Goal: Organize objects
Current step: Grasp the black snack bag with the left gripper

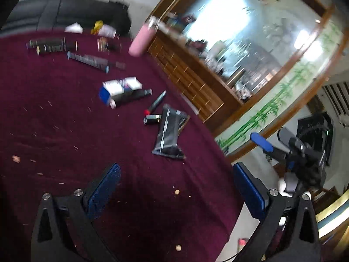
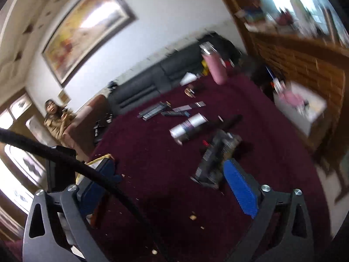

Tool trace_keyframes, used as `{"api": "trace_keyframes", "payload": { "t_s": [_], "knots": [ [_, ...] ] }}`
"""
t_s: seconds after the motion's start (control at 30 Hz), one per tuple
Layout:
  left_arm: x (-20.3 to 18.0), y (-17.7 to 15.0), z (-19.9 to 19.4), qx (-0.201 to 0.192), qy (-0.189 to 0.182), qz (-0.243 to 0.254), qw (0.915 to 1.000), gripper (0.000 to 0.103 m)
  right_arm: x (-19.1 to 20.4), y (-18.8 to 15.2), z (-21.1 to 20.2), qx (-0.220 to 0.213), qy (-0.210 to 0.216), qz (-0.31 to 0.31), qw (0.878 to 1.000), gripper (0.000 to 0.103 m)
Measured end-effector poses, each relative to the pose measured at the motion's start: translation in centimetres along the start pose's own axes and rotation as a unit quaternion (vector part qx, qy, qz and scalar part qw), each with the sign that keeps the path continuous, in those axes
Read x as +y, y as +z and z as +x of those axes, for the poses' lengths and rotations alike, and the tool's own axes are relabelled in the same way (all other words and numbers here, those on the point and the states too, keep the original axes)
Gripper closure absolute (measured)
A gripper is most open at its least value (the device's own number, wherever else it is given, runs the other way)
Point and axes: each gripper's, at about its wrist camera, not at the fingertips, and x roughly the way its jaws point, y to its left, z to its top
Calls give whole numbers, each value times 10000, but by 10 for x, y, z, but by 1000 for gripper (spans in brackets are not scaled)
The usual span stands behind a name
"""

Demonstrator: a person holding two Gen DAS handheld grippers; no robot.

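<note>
Both blue-padded jaws are spread wide, nothing held: left hand-held gripper is aimed at the dark pouch at twelve o'clock, likely for sorting.

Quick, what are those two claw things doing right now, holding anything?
Left gripper: open, fingers wide apart, nothing between them.
Right gripper: open, empty.

The left gripper hovered with its jaws wide apart over a maroon tablecloth, nothing between its blue pads. Ahead lay a dark foil pouch, with a lipstick touching its upper left edge, and a blue-and-white box (blurred). A pink bottle stood farther back. The right gripper showed beyond the table's edge.
</note>
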Motion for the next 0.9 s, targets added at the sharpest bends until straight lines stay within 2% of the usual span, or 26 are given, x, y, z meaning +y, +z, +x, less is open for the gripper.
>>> {"api": "trace_keyframes", "payload": {
  "t_s": [0.07,0.1,0.17,0.27,0.37,0.43,0.47,0.5,0.57,0.6,0.67,0.7,0.8,0.9],
  "knots": [
    [-5,2,17,66,170,62,9998,3,-18,-6,9,116,-133,248,9995,3],
    [-12,4,28,67,346,243,9991,3,-29,-4,9,161,-191,330,9991,3],
    [-23,6,45,128,435,450,9980,3,-44,-7,14,236,-334,571,9975,3],
    [-33,12,72,235,627,673,9955,3,-68,-4,12,237,-289,913,9951,3],
    [-41,23,105,342,934,926,9907,4,-85,-12,12,250,-399,1056,9933,3],
    [-50,26,124,372,1271,1295,9827,6,-96,-14,12,257,-491,1142,9919,3],
    [-53,27,133,419,1436,1432,9783,13,-102,-16,10,276,-485,1201,9912,3],
    [-57,29,144,483,1553,1607,9735,24,-107,-16,10,299,-450,1249,9907,3],
    [-61,29,162,632,1811,1938,9621,37,-114,-16,6,284,-462,1298,9901,3],
    [-61,28,169,710,1828,1988,9602,44,-115,-15,6,276,-474,1276,9903,3],
    [-60,24,184,974,1861,2029,9564,50,-117,-13,5,246,-549,1216,9908,3],
    [-60,23,190,1041,1895,2065,9543,56,-119,-13,6,243,-570,1198,9909,3],
    [-62,20,199,1129,1760,2081,9555,73,-121,-12,11,312,-535,1196,9909,3],
    [-65,18,188,1080,1519,2067,9605,77,-120,-13,17,409,-524,1144,9912,3]
  ]
}}
